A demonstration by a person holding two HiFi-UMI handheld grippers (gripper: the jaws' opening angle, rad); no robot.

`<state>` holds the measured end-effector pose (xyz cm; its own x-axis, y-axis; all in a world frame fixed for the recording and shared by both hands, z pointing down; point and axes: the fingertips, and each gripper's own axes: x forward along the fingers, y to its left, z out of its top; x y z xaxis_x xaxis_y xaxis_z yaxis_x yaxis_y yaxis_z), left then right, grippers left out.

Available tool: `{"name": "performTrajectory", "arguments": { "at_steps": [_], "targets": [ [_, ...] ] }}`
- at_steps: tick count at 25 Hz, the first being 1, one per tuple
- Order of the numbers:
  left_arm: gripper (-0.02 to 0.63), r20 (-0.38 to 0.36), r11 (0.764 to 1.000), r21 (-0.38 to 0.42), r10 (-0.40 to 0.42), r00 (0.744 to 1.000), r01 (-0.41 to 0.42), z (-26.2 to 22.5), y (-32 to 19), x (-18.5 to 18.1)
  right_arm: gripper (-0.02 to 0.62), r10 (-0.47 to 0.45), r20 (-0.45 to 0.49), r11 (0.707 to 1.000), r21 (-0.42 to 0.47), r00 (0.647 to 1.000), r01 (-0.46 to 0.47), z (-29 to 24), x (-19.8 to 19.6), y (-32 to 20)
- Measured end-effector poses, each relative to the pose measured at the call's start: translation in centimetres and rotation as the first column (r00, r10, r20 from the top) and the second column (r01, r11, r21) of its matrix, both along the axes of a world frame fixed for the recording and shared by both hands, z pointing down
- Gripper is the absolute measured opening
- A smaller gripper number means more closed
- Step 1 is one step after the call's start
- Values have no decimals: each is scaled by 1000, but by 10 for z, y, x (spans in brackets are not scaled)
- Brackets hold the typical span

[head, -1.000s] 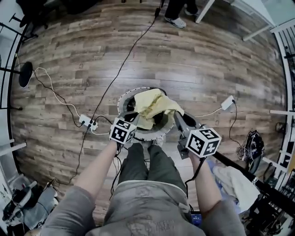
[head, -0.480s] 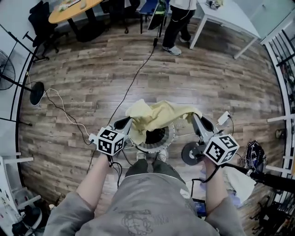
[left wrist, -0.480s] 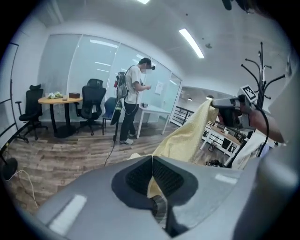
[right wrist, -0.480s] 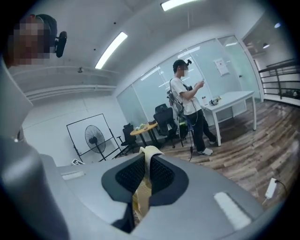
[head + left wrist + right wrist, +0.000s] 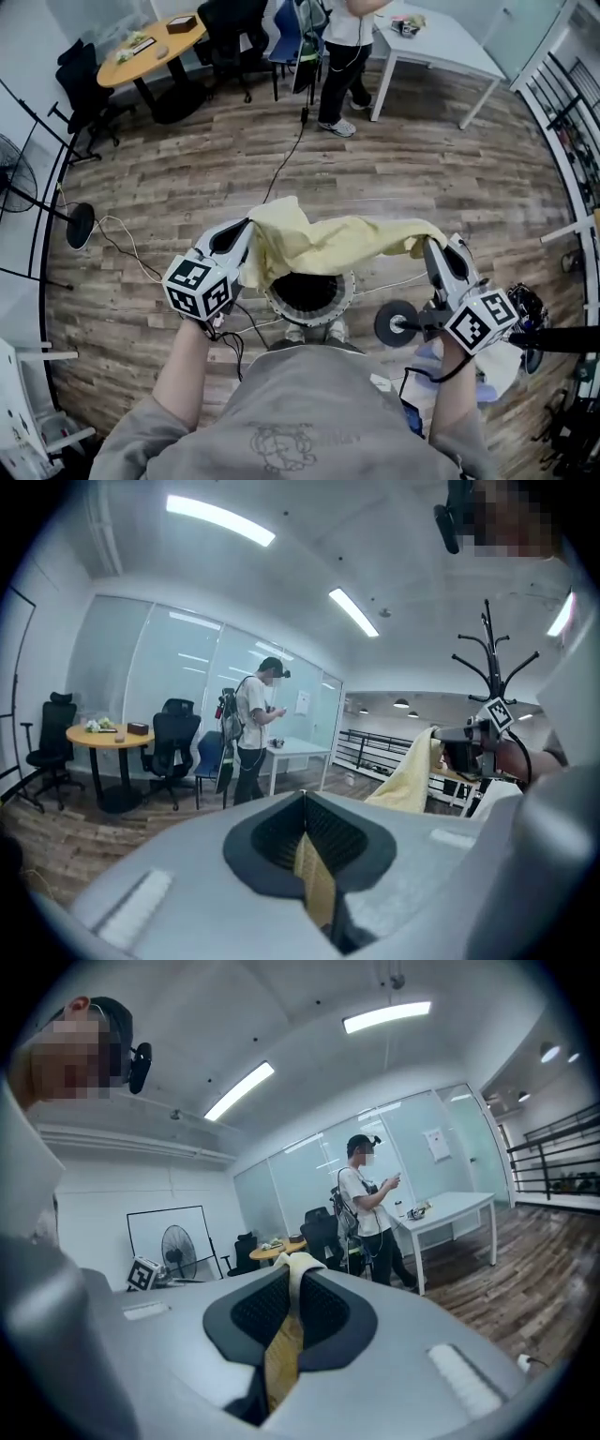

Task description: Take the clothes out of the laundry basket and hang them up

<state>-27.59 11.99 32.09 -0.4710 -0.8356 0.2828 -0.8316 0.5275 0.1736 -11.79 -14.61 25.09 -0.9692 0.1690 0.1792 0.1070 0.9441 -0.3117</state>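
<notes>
A pale yellow garment (image 5: 328, 242) hangs stretched between my two grippers, above the round laundry basket (image 5: 309, 298) on the wood floor. My left gripper (image 5: 246, 234) is shut on the garment's left end, and a strip of yellow cloth (image 5: 314, 881) shows pinched between its jaws. My right gripper (image 5: 433, 246) is shut on the right end, with cloth (image 5: 281, 1344) clamped between its pads. In the left gripper view the garment (image 5: 411, 778) droops from the right gripper (image 5: 461, 742). A black coat rack (image 5: 494, 667) rises behind it.
A person (image 5: 347, 47) stands by a white table (image 5: 441, 42) at the far side. A round wooden table (image 5: 150, 47) with black chairs is far left. A floor fan (image 5: 80, 225) and cables lie left. A rail with white cloth (image 5: 487, 370) is at my right.
Both grippers have lifted the yellow garment up out of the basket and moved apart, spreading it between them. The head view has tilted up, showing more of the room.
</notes>
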Motion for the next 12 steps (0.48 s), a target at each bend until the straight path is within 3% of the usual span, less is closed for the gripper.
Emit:
{"name": "performTrajectory", "arguments": {
  "at_steps": [6,12],
  "targets": [
    [6,92,998,42,47,995,-51,-55,-15,5,37,24,49,997,68,999,-27,-28,30,-4],
    [6,112,990,69,114,987,-122,-73,-44,12,38,63,41,996,67,997,-65,-28,45,-8]
  ]
}}
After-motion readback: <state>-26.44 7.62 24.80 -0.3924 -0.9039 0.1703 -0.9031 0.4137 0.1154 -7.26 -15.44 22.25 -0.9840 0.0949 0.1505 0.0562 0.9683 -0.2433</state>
